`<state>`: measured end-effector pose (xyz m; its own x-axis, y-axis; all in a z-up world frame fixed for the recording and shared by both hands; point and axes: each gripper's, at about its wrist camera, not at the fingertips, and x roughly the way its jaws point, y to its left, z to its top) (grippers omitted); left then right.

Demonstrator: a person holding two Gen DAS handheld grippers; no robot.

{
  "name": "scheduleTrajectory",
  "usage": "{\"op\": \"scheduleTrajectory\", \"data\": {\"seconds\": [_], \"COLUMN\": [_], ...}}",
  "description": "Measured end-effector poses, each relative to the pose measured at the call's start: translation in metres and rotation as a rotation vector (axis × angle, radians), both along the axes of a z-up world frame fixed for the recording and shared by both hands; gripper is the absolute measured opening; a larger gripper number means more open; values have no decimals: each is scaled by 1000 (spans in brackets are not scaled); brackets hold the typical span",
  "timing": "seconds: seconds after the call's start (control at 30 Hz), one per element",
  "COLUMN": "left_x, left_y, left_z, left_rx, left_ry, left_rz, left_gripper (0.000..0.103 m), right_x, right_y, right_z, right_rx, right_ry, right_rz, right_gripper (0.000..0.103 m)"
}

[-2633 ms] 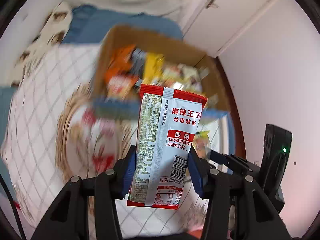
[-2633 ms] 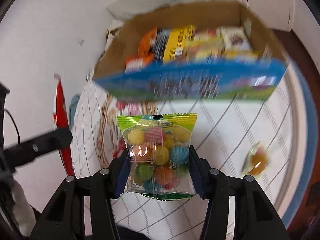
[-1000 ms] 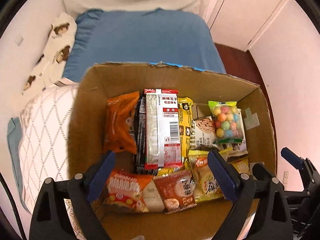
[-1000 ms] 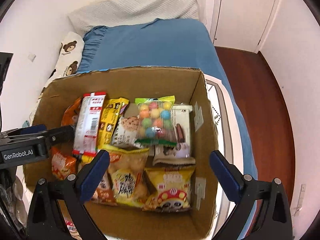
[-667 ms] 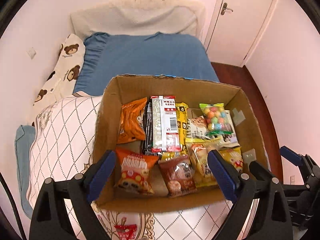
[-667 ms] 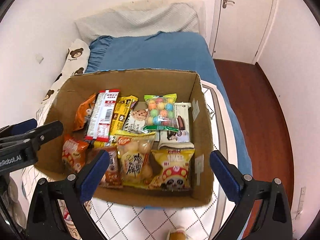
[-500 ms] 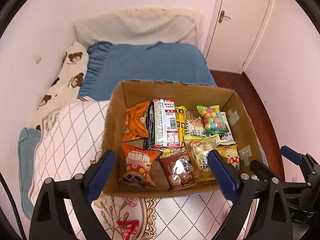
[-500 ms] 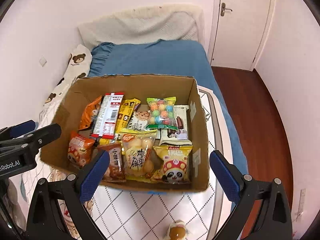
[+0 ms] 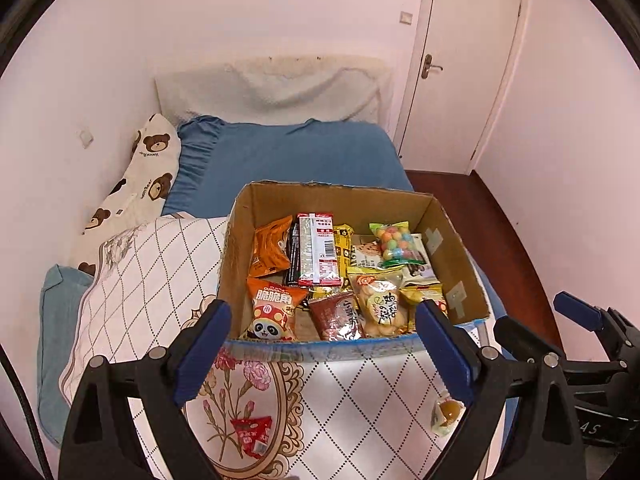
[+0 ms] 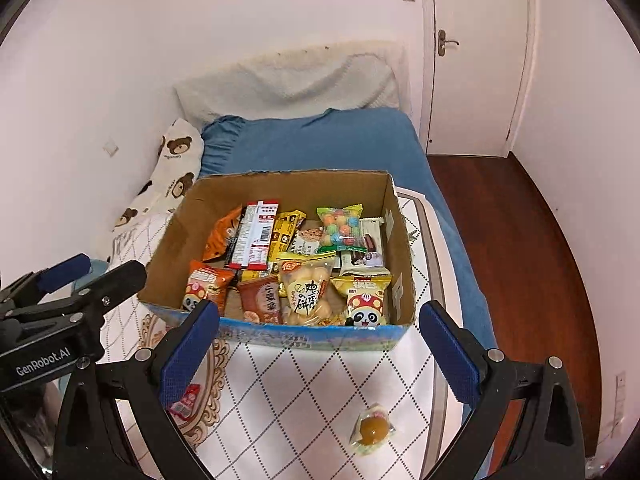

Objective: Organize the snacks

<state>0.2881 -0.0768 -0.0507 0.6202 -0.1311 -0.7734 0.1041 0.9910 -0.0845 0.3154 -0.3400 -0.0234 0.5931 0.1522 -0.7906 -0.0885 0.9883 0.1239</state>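
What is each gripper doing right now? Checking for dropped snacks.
Left gripper: open, holding nothing.
Right gripper: open, holding nothing.

A bed with a blue sheet [image 9: 288,156] stood against the wall, a bear-print pillow [image 9: 136,184] lay along its left side, a white quilted cover [image 9: 144,280] was spread over the near part, and a closed white door [image 10: 476,60] faced red-brown flooring [image 10: 516,248].

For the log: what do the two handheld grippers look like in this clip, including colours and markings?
Both grippers, left gripper and right gripper, have black angular plastic arms with silver screws and flat blue pads. The left one's body reads "GenRobot.AI" in white in the right wrist view. A black cable runs along the left view's edge.
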Motion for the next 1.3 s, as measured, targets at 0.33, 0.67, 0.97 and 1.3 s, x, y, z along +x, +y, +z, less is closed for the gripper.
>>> {"op": "scheduleTrajectory", "data": {"seconds": [0.33, 0.67, 0.97, 1.3], "left_x": [-31, -55, -63, -51], "left_y": [15, 68, 104, 107], "left_z": [-30, -144, -191, -227], "left_rx": [-34, 19, 28, -62], "left_ry": [77, 348, 468, 587], "left_rz": [35, 170, 269, 252], "left_gripper": [94, 94, 94, 94], "right_x": [-33, -49, -39, -50], "right_y": [-20, -71, -69, -2], "right_z": [-26, -172, -254, -247], "right_rx": [46, 127, 270, 116], "right_ry": [64, 379, 504, 389], "right_rz": [-50, -178, -152, 24], "right_gripper": [102, 102, 87, 63]}}
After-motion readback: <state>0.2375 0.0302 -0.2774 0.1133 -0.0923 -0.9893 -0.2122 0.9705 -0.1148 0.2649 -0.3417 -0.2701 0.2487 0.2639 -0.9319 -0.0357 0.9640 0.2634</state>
